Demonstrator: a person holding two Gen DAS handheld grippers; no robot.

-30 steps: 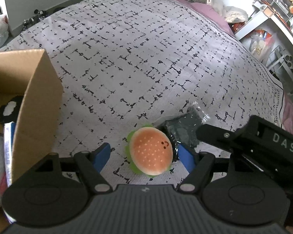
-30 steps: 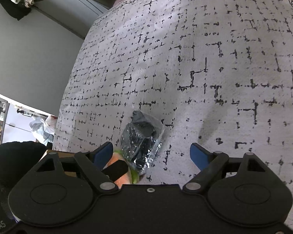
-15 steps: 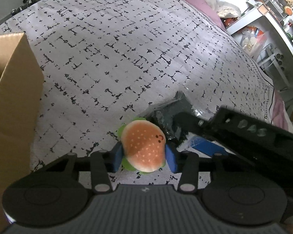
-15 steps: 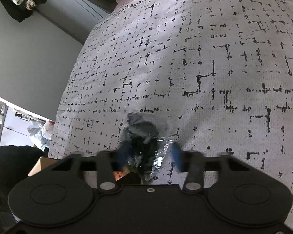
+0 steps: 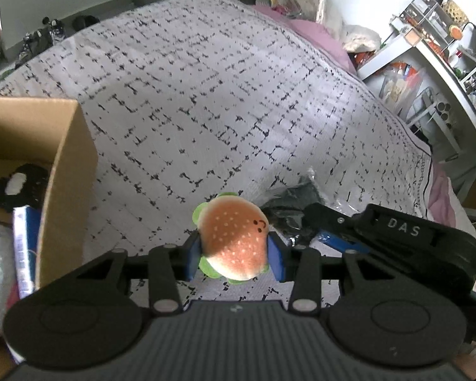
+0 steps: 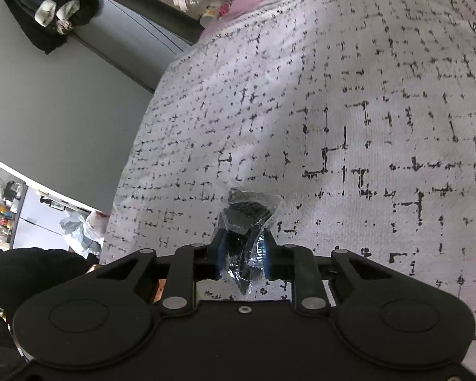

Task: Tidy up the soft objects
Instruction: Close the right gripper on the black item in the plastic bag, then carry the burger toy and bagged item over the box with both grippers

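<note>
Left gripper (image 5: pixel 234 254): matte black housing, ribbed grey-black centre panel with a small pale mark at its top edge. Two round embossed discs flank the panel. Black linkage arms, each with a silver pivot screw. Blue pads (image 5: pixel 275 258) on the finger insides.

Right gripper (image 6: pixel 242 258): same black build, smooth centre plate, one small screw at the plate's top, silver pivot pins, two embossed discs, blue finger pads. Seen from the left wrist, its side carries white lettering "DAS".
</note>
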